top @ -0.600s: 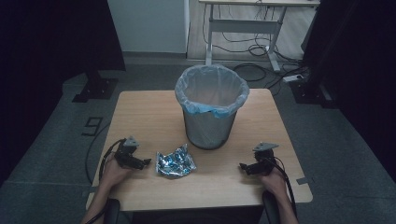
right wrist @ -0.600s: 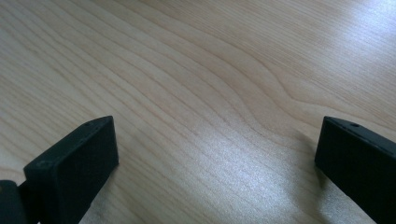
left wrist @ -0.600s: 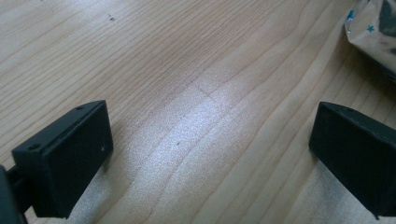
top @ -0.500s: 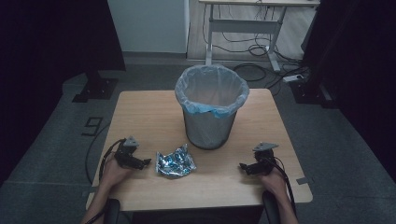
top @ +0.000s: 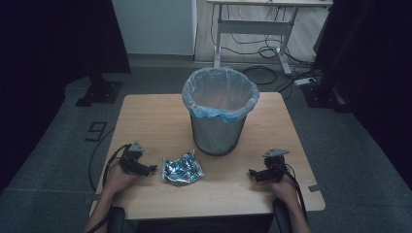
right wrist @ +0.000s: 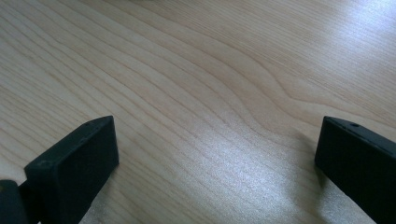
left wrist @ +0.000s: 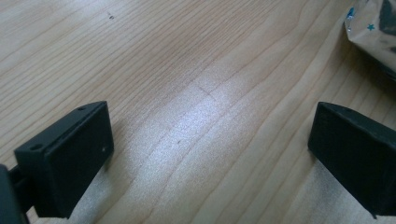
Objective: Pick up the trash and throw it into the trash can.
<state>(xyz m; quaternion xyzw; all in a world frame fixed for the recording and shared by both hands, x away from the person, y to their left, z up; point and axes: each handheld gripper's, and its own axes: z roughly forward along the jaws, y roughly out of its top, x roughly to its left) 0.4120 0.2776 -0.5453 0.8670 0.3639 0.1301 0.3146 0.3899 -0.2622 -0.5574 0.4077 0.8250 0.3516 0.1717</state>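
High view: a person's hands rest two grippers on a wooden table, the left gripper just beside a crumpled foil wrapper, the right gripper well apart from it. A lined bin stands upright behind the wrapper, near the table's middle. Both gripper views show black jaws spread wide over bare wood, holding nothing; the wrapper's edge lies ahead of the left pair.

Matt wood table, crinkly foil wrapper
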